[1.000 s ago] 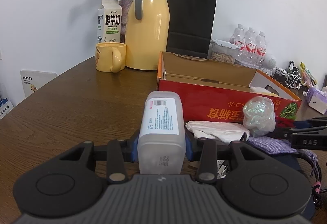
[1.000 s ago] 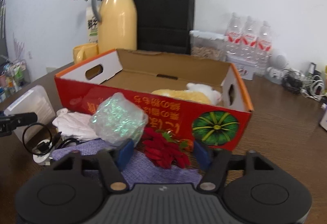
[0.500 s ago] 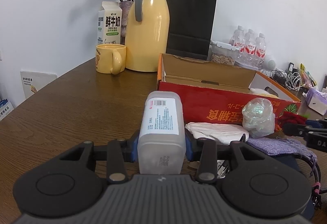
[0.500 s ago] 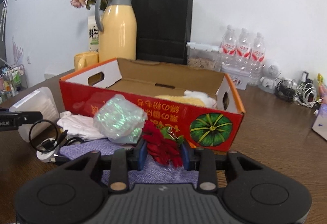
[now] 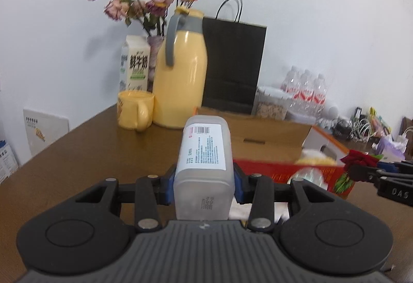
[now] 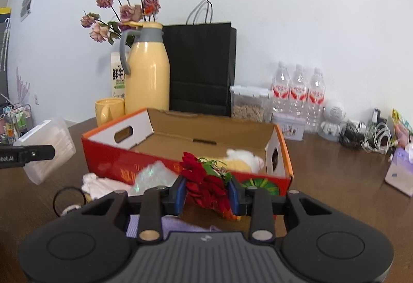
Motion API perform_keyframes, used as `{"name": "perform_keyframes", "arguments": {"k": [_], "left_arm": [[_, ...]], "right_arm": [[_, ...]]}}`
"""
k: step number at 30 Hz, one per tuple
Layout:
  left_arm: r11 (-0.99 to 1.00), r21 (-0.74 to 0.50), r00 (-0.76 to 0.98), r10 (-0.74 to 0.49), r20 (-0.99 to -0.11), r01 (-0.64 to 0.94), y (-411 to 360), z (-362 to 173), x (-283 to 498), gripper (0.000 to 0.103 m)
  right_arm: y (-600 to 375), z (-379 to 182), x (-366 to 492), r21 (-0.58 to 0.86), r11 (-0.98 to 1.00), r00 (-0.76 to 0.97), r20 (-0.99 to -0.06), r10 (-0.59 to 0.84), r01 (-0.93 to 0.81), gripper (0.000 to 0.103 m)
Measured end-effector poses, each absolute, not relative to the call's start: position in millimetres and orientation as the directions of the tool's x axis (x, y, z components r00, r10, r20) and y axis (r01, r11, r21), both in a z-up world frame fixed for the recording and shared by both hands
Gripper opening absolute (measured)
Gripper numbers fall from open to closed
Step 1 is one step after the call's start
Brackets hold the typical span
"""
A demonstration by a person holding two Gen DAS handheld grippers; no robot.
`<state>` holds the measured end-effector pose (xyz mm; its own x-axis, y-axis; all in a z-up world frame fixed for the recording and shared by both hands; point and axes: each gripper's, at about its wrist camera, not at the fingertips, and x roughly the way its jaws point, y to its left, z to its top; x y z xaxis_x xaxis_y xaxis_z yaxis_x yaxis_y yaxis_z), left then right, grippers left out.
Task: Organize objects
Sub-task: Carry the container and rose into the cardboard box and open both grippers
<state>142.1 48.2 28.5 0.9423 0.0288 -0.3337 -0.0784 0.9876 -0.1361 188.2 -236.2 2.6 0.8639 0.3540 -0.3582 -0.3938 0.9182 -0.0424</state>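
My left gripper (image 5: pixel 204 186) is shut on a translucent plastic box (image 5: pixel 204 167) with a white label, held up above the table; the same plastic box (image 6: pixel 49 151) shows at the left of the right wrist view. My right gripper (image 6: pixel 206 192) is shut on a red artificial flower (image 6: pixel 204 179), lifted in front of the red cardboard box (image 6: pixel 155 167). That flower (image 5: pixel 360 159) and the right gripper (image 5: pixel 361 172) appear at the right edge of the left wrist view. A yellow-white plush toy (image 6: pixel 242 161) lies inside the open box (image 5: pixel 263 143).
On the table before the box lie a white cloth (image 6: pixel 99 183), an iridescent crumpled wrap (image 6: pixel 152 176), a purple pouch (image 6: pixel 165 225) and a black cable loop (image 6: pixel 68 199). Behind stand a yellow jug (image 5: pixel 180 87), mug (image 5: pixel 134 112), milk carton (image 5: pixel 135 67), black paper bag (image 6: pixel 201 66) and water bottles (image 6: pixel 296 92).
The right jaws closed on the red flower and lifted it off the purple pouch. The left gripper rose with the plastic box, so the cardboard box now sits lower in both views.
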Motion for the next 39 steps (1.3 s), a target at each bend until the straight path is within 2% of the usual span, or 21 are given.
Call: {"name": "perform_keyframes", "arguments": {"k": [6, 11, 21, 23, 26, 33, 34, 35, 36, 37, 38, 39], "left_arm": [[0.993, -0.108, 0.962, 0.019, -0.274, -0.050, 34, 57, 165, 0.042], [0.994, -0.099, 0.964, 0.011, -0.265, -0.038, 24, 72, 198, 0.042], [0.989, -0.137, 0.948, 0.014, -0.317, -0.061, 8, 65, 281, 0.042], [0.988, -0.126, 0.932, 0.034, -0.362, -0.085, 5, 54, 295, 0.042], [0.992, -0.097, 0.911, 0.033, -0.411, -0.080, 2, 38, 303, 0.042], [0.994, -0.072, 0.900, 0.045, -0.434, -0.084, 2, 28, 302, 0.043], [0.994, -0.066, 0.902, 0.050, -0.428, -0.087, 3, 28, 301, 0.047], [0.994, -0.059, 0.906, 0.056, -0.420, -0.089, 2, 29, 299, 0.062], [0.994, -0.054, 0.911, 0.064, -0.408, -0.094, 2, 31, 297, 0.073], [0.994, -0.056, 0.918, 0.067, -0.390, -0.097, 3, 33, 293, 0.093], [0.994, -0.059, 0.926, 0.068, -0.371, -0.097, 3, 35, 290, 0.103], [0.993, -0.064, 0.933, 0.066, -0.354, -0.095, 4, 37, 287, 0.103]], "right_arm": [[-223, 21, 202, -0.062, 0.909, 0.873, -0.312, 0.376, -0.413, 0.032], [-205, 35, 225, -0.057, 0.903, 0.874, -0.284, 0.395, -0.427, 0.032], [-169, 30, 293, -0.065, 0.912, 0.872, -0.327, 0.363, -0.404, 0.032], [-165, 17, 306, -0.070, 0.920, 0.873, -0.350, 0.339, -0.385, 0.032], [-164, 0, 317, -0.063, 0.918, 0.850, -0.407, 0.335, -0.392, 0.032], [-170, -8, 320, -0.039, 0.923, 0.840, -0.431, 0.331, -0.384, 0.033], [-171, -9, 320, -0.034, 0.923, 0.837, -0.436, 0.330, -0.382, 0.034], [-172, -9, 319, -0.029, 0.926, 0.837, -0.438, 0.327, -0.377, 0.036], [-174, -9, 319, -0.022, 0.927, 0.836, -0.440, 0.328, -0.375, 0.038], [-176, -9, 319, -0.014, 0.927, 0.833, -0.445, 0.330, -0.374, 0.046], [-178, -9, 319, -0.002, 0.928, 0.830, -0.447, 0.333, -0.373, 0.062], [-180, -9, 318, 0.006, 0.929, 0.831, -0.445, 0.335, -0.371, 0.071]]}}
